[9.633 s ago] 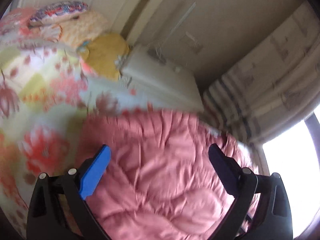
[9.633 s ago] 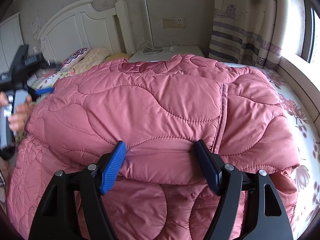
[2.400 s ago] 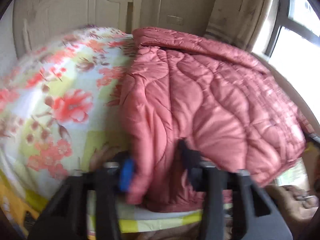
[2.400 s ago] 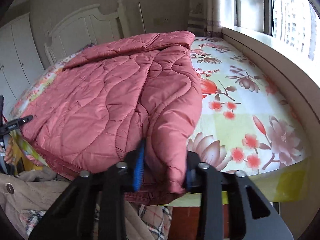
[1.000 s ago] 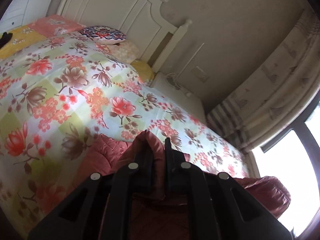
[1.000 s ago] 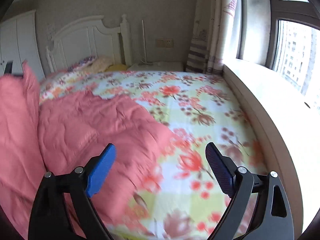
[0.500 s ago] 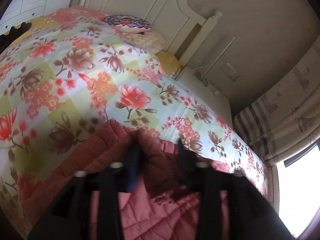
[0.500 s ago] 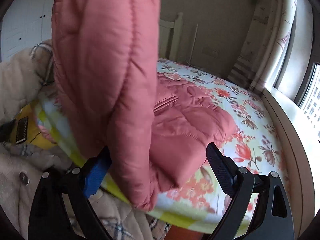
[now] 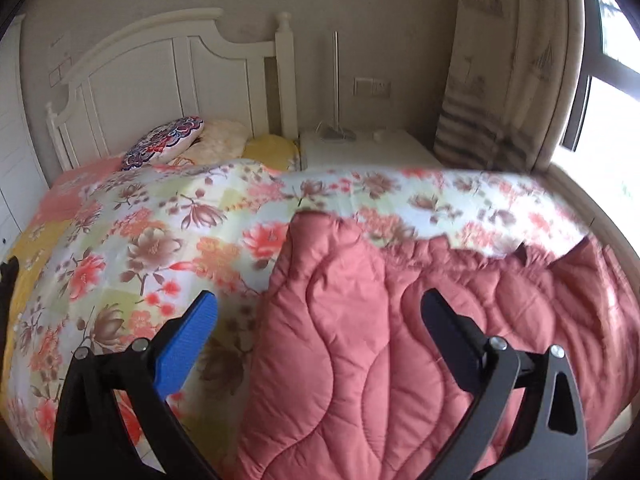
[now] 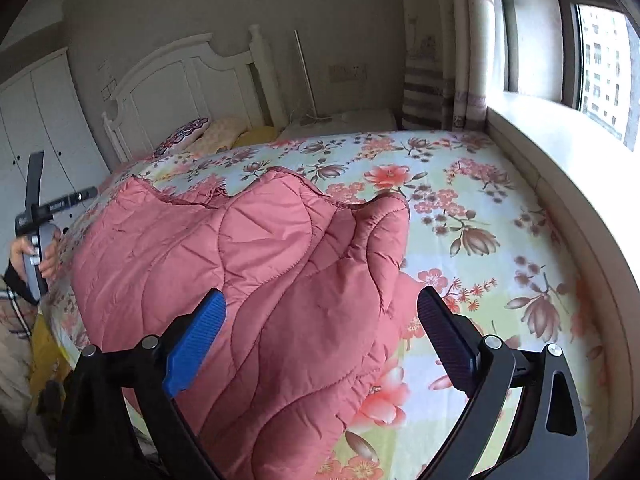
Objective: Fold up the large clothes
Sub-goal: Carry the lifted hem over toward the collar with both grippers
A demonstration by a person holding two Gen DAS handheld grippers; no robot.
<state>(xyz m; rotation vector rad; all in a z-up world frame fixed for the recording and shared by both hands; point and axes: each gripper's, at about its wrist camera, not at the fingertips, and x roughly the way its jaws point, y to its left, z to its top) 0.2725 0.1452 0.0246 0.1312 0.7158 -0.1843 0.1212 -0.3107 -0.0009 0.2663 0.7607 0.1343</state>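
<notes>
1. Right gripper (image 10: 320, 328) is closest to the work: its jaws stand wide apart, the blue pad over the pink quilted coat (image 10: 256, 280) and the dark pad just beside the coat's rounded right edge, pressing on nothing. They have just been opening a little further, with the coat under the gap but not gripped.
2. Left gripper (image 9: 318, 330) has jaws spread as wide as they go, having just been opening, nothing held. The coat's left edge (image 9: 276, 312) runs up between the jaws; the blue pad hangs over bare floral bedspread (image 9: 132, 248).
3. The coat lies in a rumpled bundle at the near corner of the bed, its long axis running away from the near edge toward the headboard (image 9: 160, 68).
4. My read: the right gripper is nearer the bulk, the left nearer the free edge; either must close on an edge next.
5. Beyond the coat: the pillows (image 9: 168, 144), then the headboard.
</notes>
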